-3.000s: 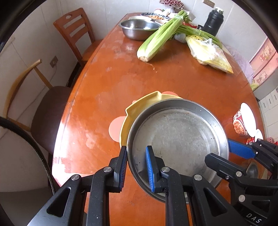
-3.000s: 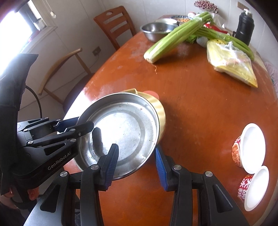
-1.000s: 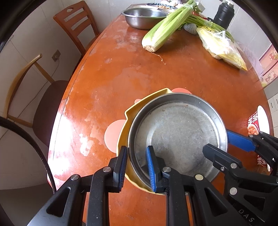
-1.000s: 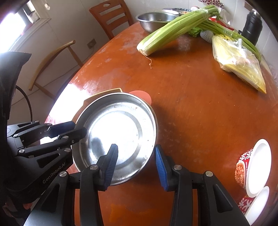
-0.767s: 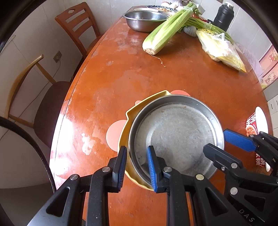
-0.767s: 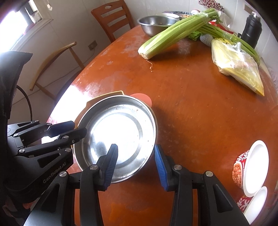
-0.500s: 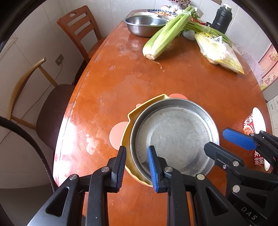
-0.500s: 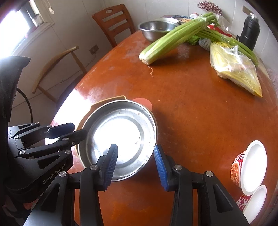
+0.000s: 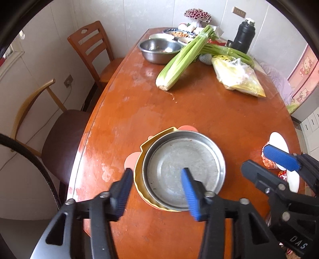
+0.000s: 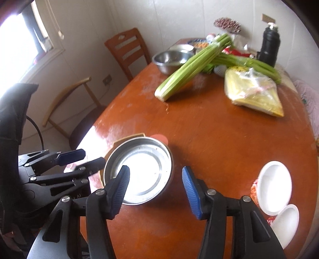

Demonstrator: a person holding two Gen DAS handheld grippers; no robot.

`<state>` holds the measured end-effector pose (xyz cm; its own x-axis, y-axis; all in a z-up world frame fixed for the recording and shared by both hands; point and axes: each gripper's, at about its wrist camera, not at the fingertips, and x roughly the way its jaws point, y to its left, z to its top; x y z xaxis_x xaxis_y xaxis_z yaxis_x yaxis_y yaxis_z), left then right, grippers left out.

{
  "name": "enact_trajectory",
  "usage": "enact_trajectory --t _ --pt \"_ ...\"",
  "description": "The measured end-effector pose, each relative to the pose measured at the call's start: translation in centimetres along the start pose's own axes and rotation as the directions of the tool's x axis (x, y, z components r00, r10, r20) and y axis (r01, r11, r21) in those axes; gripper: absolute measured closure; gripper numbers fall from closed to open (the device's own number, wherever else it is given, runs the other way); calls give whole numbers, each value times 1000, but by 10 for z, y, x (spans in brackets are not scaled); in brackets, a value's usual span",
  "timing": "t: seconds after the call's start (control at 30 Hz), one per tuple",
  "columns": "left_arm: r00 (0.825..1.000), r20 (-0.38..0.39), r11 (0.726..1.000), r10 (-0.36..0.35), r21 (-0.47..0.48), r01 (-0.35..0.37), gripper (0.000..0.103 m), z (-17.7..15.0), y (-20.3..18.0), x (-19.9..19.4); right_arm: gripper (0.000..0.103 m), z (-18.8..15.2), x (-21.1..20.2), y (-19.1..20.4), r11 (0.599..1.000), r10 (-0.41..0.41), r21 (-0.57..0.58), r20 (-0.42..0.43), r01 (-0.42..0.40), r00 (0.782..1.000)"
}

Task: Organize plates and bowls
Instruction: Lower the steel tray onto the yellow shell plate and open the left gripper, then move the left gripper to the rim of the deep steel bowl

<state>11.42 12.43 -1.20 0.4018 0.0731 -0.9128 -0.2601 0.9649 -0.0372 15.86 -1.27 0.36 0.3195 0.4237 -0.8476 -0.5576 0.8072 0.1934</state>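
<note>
Bare table (image 9: 199, 111) midway, celery (image 9: 179, 61) beyond

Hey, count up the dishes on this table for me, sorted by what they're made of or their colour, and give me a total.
Steel: 2, the steel pan and the steel bowl.
Yellow: 1, the yellow plate under the pan.
Red and white: 2, red-patterned bowls.
Far-end dishes, partly hidden: at least 2.
Total: at least 7.

Glossy orange-brown table (image 9: 209, 111), white tiled walls (image 9: 129, 18), slatted wooden chair (image 9: 93, 51) far left, bright window (image 10: 18, 39) left
</note>
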Motion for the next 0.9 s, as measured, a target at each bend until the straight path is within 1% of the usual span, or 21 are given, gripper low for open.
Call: enact_trajectory --t 0.1,0.23,0.4,0.53,0.7,0.9 --pt "1000 18 1000 -14 13 13 51 -1 -5 -11 46 -1 -16 -4 1000 -21 14 39 20 999" --pt "998 51 999 -29 37 27 51 -3 -14 -28 44 -3 -40 -13 997 -54 60 92 49 994" --pt "994 95 997 -56 66 50 50 -4 -26 -50 40 -12 -73 -25 992 -47 121 160 28 986" --pt "989 120 993 -82 90 72 49 -6 -35 -66 37 -21 -99 -34 986 -82 159 209 49 974" --pt "983 144 987 -115 132 96 46 -10 -50 -83 36 -35 -127 -45 975 -129 206 240 80 962" --pt "975 143 975 -171 168 146 46 -19 -70 -92 36 -60 -158 -63 954 -198 271 249 128 948"
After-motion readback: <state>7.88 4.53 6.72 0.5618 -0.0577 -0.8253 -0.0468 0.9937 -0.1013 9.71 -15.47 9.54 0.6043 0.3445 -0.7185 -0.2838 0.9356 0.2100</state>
